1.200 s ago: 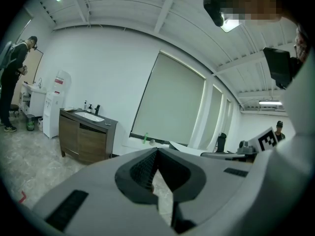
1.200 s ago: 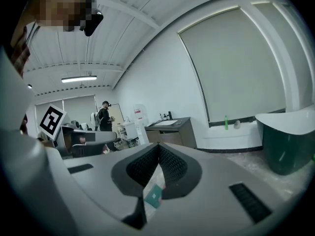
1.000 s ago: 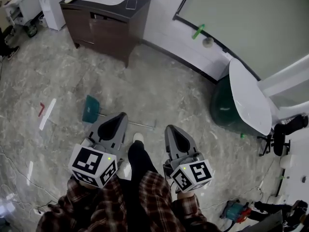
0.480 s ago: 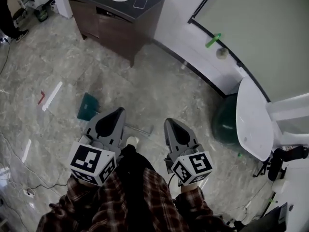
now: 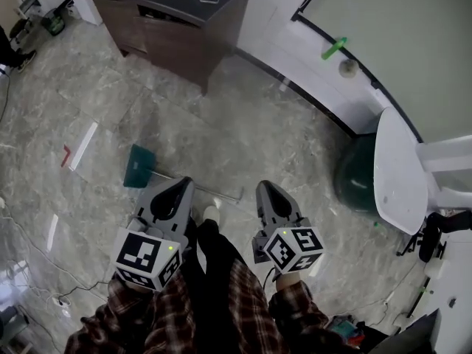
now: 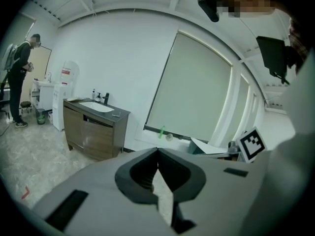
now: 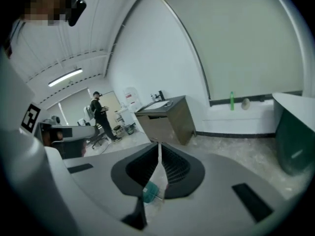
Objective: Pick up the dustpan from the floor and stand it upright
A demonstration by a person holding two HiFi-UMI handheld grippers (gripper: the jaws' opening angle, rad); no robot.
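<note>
**Short of the Cabinet, on the Floor: Dustpan Not Yet Grasped**

Short of the dark cabinet with the sink, the dustpan lay flat on the marbled floor. Its teal pan sat well apart from the cabinet front. Its thin handle ran along the floor away from the pan, ending farther from the cabinet, near the person's shoe.

**Grippers**

1. The left gripper was held on the side of the dustpan away from the cabinet. In the head view it overlapped the middle of the handle, but it was not touching it. Its own view showed the jaws closed tip to tip, with nothing between them.
2. The right gripper was held beside the left one, equally far from the cabinet and just past the handle's free end. Its jaws were likewise closed together and empty. The dustpan appeared small in the slot below the tips, so it was judged to be well short of contact.

**Task status**

- Done: nothing that the views showed. The dustpan was untouched and lying down.
- Judged to be under way: the approach, with both grippers pointed toward the dustpan.
- Left to do: open one pair of jaws, bring them down to the handle, close on it, lift it, and stand the dustpan upright. The thin handle lying flat on the floor would probably call for a low, careful pinch.
</note>
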